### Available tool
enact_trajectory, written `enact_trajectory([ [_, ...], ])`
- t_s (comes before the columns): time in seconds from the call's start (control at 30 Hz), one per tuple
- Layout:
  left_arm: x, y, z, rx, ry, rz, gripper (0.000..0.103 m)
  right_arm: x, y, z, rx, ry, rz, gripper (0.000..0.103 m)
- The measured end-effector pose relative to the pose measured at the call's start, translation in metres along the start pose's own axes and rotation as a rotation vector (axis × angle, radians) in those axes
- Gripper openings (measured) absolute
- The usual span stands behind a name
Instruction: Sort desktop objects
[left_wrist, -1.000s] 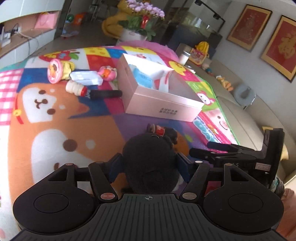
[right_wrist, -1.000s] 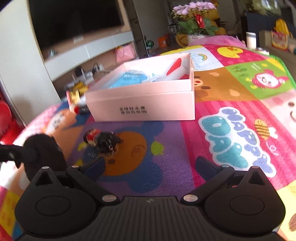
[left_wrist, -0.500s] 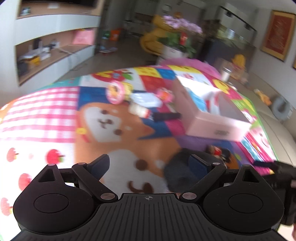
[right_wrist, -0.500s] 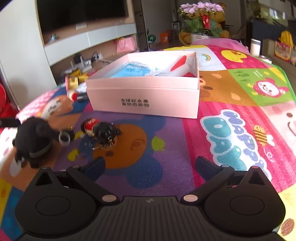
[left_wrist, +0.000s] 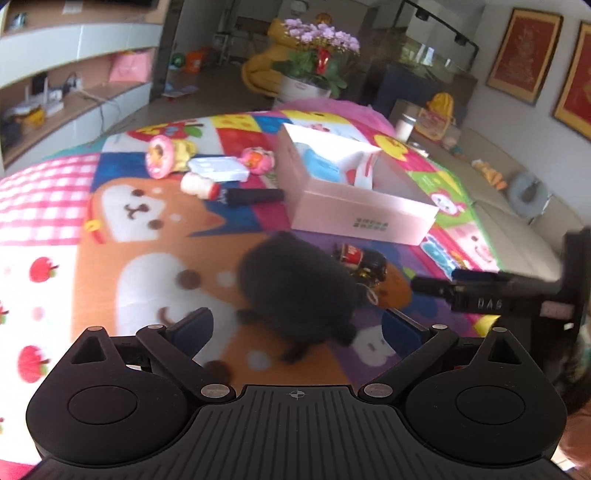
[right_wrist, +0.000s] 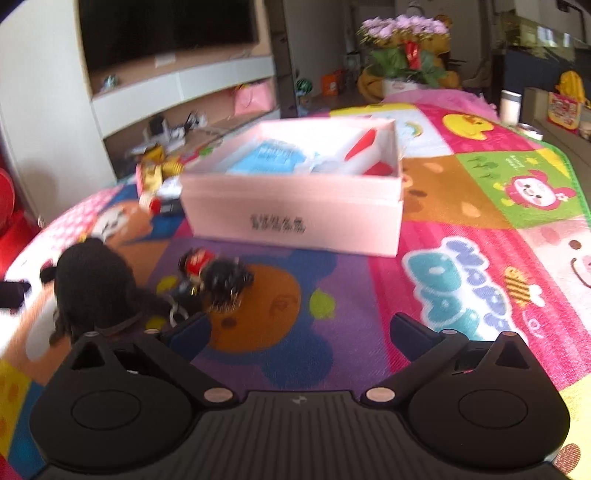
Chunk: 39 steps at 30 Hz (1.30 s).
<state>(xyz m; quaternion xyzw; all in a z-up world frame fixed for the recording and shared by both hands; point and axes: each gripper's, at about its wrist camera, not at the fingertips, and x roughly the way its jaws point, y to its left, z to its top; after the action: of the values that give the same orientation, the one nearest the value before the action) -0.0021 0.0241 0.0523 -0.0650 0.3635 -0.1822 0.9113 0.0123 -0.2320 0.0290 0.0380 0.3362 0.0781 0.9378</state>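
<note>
**On the play mat: the black plush let go**

Between our left gripper's (left_wrist: 297, 328) fingers, the jaws stand wide apart; they have just been opening, and the black plush toy (left_wrist: 295, 291) lies free on the mat (left_wrist: 110, 229) just ahead of the tips. A second ago that toy sat clamped between them. The left gripper tilts down toward the mat. Our right gripper (right_wrist: 299, 328) points down likewise, jaws apart and just narrowed slightly, with nothing between them. Just past the plush sits the small keychain figure (right_wrist: 216, 275), where it lay before, and beyond it the open pink box (right_wrist: 295, 206).
</note>
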Motion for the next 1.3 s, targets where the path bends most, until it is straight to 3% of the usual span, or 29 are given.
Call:
enact_trajectory([
  [0.03,0.006,-0.01,-0.001,0.019,-0.01,0.05,0.101,-0.001,0.001,0.002,-0.008,-0.005,-0.011,0.091],
  [0.13,0.026,-0.034,-0.002,0.08,-0.032,0.184,0.101,-0.002,0.006,0.004,-0.046,-0.021,-0.051,0.087],
  [0.27,0.031,-0.036,-0.006,0.129,-0.029,0.213,0.101,-0.006,0.009,0.01,-0.046,-0.029,-0.019,0.087],
  [0.4,0.01,-0.001,-0.007,0.078,-0.04,0.235,0.102,-0.009,0.016,0.018,-0.079,-0.052,0.012,0.085],
  [0.53,-0.009,0.039,-0.007,0.012,-0.059,0.389,0.102,0.006,0.036,0.027,-0.157,-0.031,0.052,0.065],
  [0.63,-0.02,0.069,-0.007,-0.075,-0.064,0.452,0.102,0.023,0.055,0.03,-0.221,-0.021,0.072,0.064],
  [0.87,-0.044,0.091,-0.003,-0.156,-0.123,0.42,0.102,0.053,0.07,0.028,-0.268,0.056,0.086,0.063],
  [0.97,-0.043,0.088,-0.003,-0.147,-0.122,0.391,0.103,0.043,0.067,0.025,-0.258,0.068,0.1,0.054],
  [1.0,-0.041,0.085,-0.003,-0.14,-0.118,0.38,0.103,0.039,0.065,0.025,-0.248,0.086,0.112,0.043],
  [1.03,-0.039,0.081,-0.004,-0.132,-0.116,0.367,0.103,0.034,0.062,0.024,-0.228,0.11,0.132,0.039],
  [1.17,-0.031,0.063,-0.005,-0.093,-0.11,0.295,0.103,0.011,0.055,0.013,-0.201,0.163,0.191,0.039],
  [1.3,-0.023,0.044,-0.004,-0.04,-0.106,0.244,0.103,-0.014,0.065,-0.001,-0.293,0.121,0.193,0.04],
])
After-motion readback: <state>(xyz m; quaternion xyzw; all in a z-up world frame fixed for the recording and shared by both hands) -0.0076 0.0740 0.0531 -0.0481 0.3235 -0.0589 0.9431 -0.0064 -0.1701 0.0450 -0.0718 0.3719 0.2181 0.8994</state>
